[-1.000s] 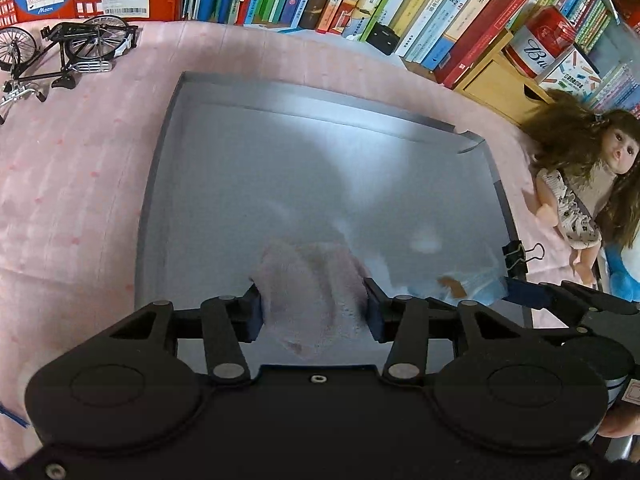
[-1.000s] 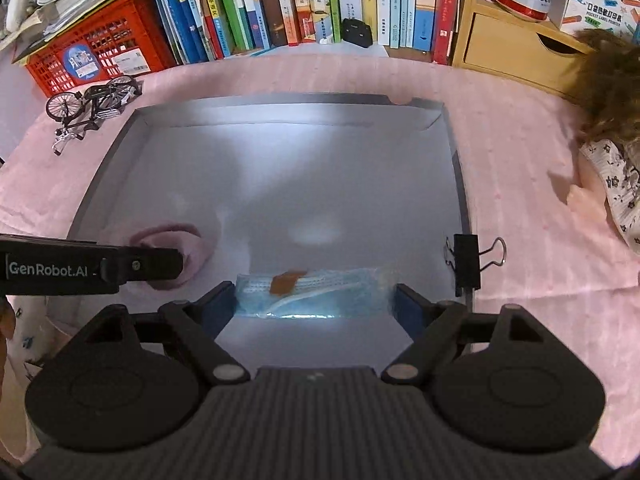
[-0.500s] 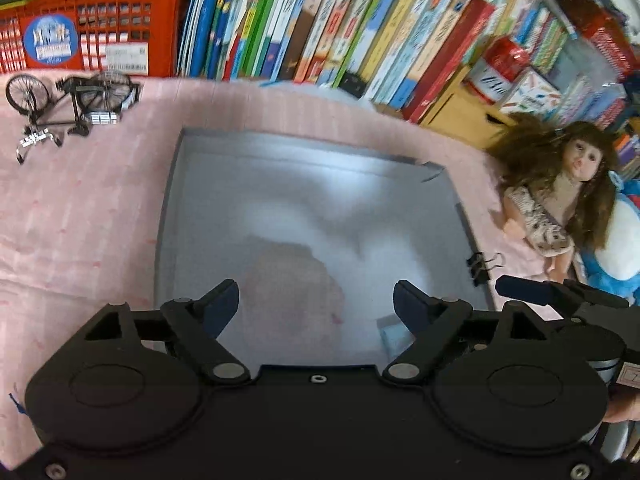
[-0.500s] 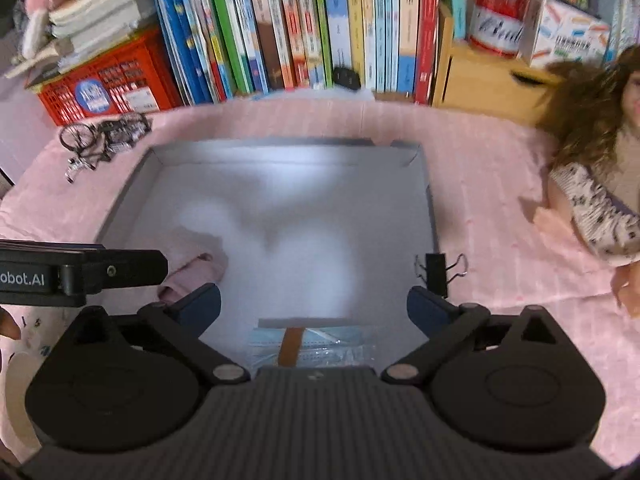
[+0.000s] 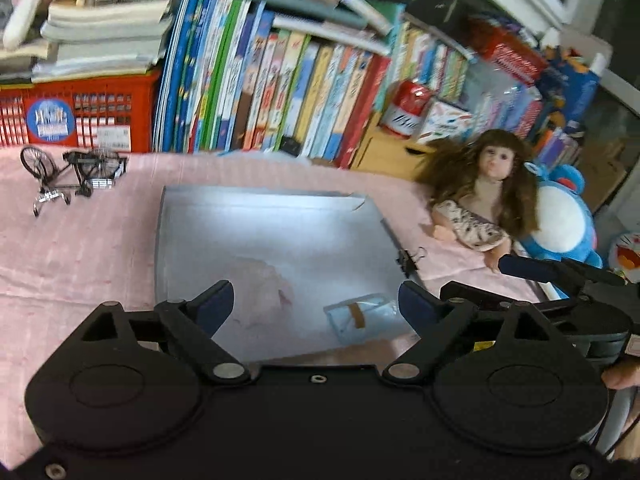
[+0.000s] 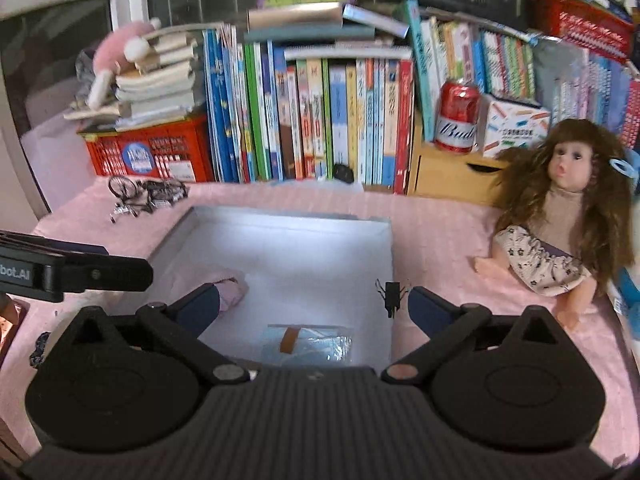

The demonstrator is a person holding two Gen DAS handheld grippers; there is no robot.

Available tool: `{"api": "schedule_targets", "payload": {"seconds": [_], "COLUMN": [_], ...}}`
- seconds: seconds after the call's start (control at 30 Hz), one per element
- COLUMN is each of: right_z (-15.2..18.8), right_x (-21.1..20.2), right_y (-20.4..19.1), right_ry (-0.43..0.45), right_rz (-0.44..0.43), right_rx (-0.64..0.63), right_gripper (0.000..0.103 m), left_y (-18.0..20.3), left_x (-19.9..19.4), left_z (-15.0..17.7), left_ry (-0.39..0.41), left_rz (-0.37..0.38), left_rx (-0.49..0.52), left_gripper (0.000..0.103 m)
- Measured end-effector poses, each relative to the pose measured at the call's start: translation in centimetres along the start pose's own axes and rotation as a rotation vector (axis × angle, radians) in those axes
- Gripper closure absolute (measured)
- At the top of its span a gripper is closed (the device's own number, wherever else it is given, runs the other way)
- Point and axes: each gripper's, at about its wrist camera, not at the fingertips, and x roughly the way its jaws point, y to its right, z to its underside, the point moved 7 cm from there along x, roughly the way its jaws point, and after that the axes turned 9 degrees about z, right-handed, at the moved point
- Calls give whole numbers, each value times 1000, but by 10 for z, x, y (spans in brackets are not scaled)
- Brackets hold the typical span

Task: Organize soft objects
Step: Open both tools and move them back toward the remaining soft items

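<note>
A crumpled pink cloth (image 5: 256, 280) and a bagged blue mask (image 5: 360, 316) lay low in the grey tray (image 5: 280, 216). The left gripper (image 5: 312, 300) was opening, empty; the right gripper (image 6: 314, 304) gaped, empty, both tilted downward.

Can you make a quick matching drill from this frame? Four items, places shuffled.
Items:
1. pink cloth
2. packaged blue mask
3. binder clip
4. toy bicycle

Places:
A. clipped on the grey tray's right rim
B. on the pink tablecloth, beyond the tray's far left corner
C. inside the tray, left side
D. inside the tray, near edge, toward the right

Pairs: 1-C, 2-D, 3-A, 4-B
</note>
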Motion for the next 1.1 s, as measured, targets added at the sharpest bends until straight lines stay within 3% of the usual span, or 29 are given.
{"api": "schedule_targets", "payload": {"seconds": [0.2,0.57,1.1], "right_z": [22,59,124], "right_x": [-26,-57,-70], "right_y": [11,21,17], "right_ry": [77,180,282], "right_rz": [1,48,123], "right_rx": [35,82,90], "right_gripper": [0,0,0], "left_y": [23,48,20], "left_x": [-29,-52,-76], "left_z": [25,75,142], "left_ry": [76,149,212], "left_rz": [1,21,-120], "left_rx": [91,153,159], "left_gripper": [12,11,11]}}
